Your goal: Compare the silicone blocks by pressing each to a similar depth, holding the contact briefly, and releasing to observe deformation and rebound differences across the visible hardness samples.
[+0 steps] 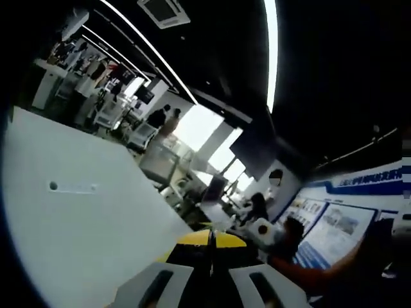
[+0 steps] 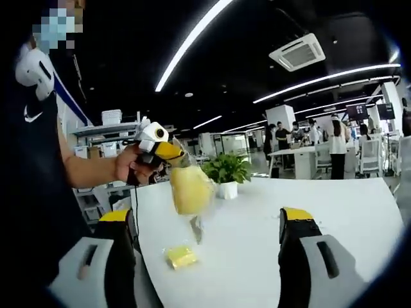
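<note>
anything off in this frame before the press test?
Yes: the left hand-held gripper holds a yellow block in a clear bag in the air, above the white table. A small yellow block lies on the table. The right hand-held gripper is open.

Open-plan office, black ceiling with long white light strips (image 2: 192,42) and square air-conditioning cassette (image 2: 303,52) at 1 o'clock. Broad white tabletop (image 2: 347,212) fills lower half; potted green plant (image 2: 226,172) near centre. Bright windows (image 1: 200,128) beyond desks.

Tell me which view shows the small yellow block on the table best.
The right gripper view: the small yellow block lies in plain sight on the white table, between that gripper's open jaws. The left gripper view offers bare tabletop and the room behind.
</note>
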Tool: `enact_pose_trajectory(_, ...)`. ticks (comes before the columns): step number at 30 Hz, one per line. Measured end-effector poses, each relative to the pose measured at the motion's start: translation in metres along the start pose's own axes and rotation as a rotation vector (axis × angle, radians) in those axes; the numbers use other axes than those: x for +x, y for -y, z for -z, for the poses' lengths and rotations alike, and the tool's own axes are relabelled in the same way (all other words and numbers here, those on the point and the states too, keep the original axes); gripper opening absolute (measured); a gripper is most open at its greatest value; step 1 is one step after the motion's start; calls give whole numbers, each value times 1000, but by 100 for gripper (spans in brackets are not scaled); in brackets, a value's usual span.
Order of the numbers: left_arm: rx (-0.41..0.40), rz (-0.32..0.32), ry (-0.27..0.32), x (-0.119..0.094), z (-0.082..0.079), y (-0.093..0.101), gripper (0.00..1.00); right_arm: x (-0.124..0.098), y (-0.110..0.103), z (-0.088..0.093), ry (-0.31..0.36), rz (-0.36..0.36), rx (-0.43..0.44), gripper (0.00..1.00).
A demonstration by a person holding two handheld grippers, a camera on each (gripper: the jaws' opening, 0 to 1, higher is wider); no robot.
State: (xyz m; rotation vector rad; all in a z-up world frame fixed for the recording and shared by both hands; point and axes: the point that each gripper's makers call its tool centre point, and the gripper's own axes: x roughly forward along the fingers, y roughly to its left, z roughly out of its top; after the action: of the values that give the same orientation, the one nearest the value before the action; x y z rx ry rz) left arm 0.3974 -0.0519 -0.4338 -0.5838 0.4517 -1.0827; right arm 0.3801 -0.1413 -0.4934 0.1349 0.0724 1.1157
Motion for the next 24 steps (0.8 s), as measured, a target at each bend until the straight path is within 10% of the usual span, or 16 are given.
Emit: enact_pose_trajectory(24,-57,47,12,-2,-1,29,0,54,-33,-6,11,-154,-16,70)
